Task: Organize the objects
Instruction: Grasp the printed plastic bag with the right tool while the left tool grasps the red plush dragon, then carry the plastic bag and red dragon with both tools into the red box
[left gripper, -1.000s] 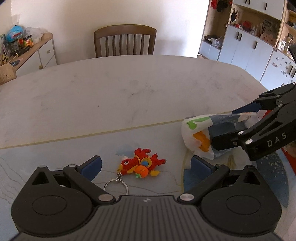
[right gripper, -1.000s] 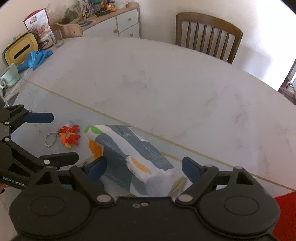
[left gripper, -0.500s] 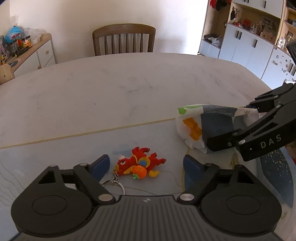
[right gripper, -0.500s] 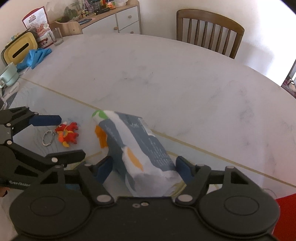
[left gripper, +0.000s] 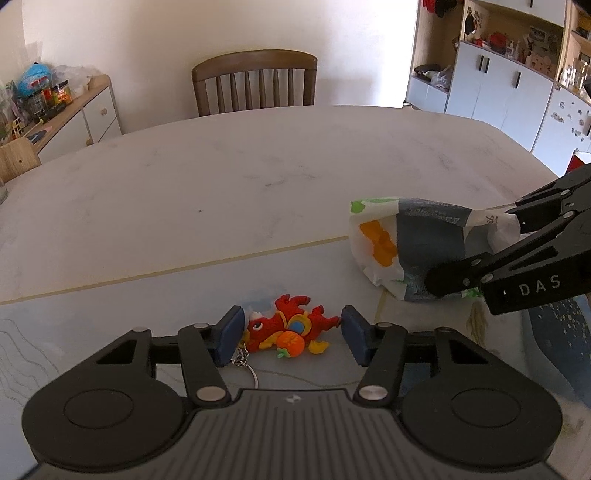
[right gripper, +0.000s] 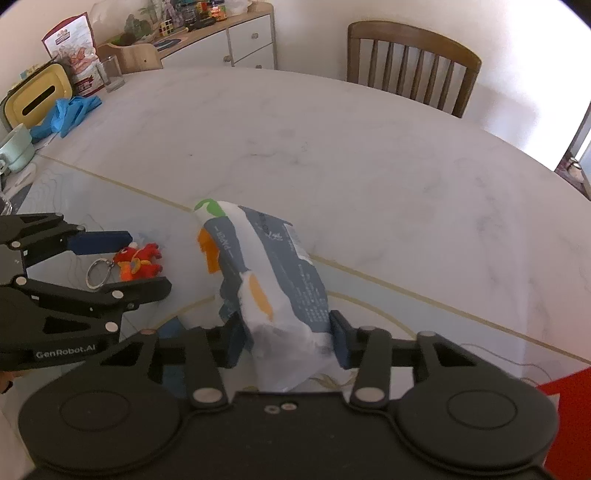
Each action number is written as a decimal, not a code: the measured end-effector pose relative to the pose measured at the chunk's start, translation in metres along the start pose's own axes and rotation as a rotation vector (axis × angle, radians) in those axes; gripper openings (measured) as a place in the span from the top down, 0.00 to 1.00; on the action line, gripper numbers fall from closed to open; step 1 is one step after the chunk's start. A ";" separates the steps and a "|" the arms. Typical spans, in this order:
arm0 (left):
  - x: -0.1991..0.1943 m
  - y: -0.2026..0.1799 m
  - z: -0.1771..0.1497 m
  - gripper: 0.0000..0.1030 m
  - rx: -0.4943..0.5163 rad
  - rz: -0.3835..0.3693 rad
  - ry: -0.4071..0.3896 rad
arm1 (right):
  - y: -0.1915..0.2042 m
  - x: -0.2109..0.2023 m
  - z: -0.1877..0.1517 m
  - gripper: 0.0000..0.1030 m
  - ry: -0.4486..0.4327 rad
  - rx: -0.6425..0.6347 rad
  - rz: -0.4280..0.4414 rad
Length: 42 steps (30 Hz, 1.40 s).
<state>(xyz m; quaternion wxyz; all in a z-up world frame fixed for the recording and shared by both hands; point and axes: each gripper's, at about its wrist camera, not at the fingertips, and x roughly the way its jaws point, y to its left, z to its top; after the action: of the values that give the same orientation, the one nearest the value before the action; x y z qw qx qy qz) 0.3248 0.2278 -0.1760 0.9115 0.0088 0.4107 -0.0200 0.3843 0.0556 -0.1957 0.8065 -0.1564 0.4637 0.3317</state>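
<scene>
Pale marble-look table point(left gripper: 229, 177) fills both views, with a wooden chair point(left gripper: 255, 81) at its far edge and a low sideboard point(right gripper: 221, 33) along the wall. Near side of the table carries a printed mat with a thin yellow border line.

Left gripper point(left gripper: 291, 332): jaws closing. Red dragon keychain point(left gripper: 291, 328) lies flat on the mat directly between the two blue pads. Left pad touches or nearly touches the head end; right pad sits just beside the tail, contact not certain. Key ring and chain trail back under the left finger. Right wrist view shows the same gripper point(right gripper: 144, 262) straddling the keychain point(right gripper: 138, 260), ring point(right gripper: 96, 273) pointing toward the gripper body.

Right gripper point(right gripper: 286, 336): jaws closing, pads pressed into both sides of a crumpled white, grey and orange tissue pack point(right gripper: 266, 273), squeezing its near end. The pack's far end tilts up and away over the mat border. Left wrist view: the pack point(left gripper: 410, 243) sits right of the keychain, well apart from it, held in the right gripper point(left gripper: 476, 247).

Blue gloves point(right gripper: 64, 114) and a yellow box point(right gripper: 37, 96) lie at the table's far left.
</scene>
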 end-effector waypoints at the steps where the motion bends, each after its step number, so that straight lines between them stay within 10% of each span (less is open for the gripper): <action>1: -0.001 0.000 0.000 0.45 -0.003 0.000 0.001 | 0.000 -0.001 -0.001 0.62 -0.003 0.002 0.002; 42: -0.132 -0.119 0.015 0.45 0.041 -0.135 -0.024 | -0.042 -0.183 -0.103 0.64 -0.126 0.253 0.032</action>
<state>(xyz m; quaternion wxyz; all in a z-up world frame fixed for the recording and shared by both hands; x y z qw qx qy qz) 0.2436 0.1127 -0.0668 0.9126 -0.0007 0.3988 -0.0898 0.2824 -0.1040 -0.0960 0.8420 -0.0250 0.4527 0.2924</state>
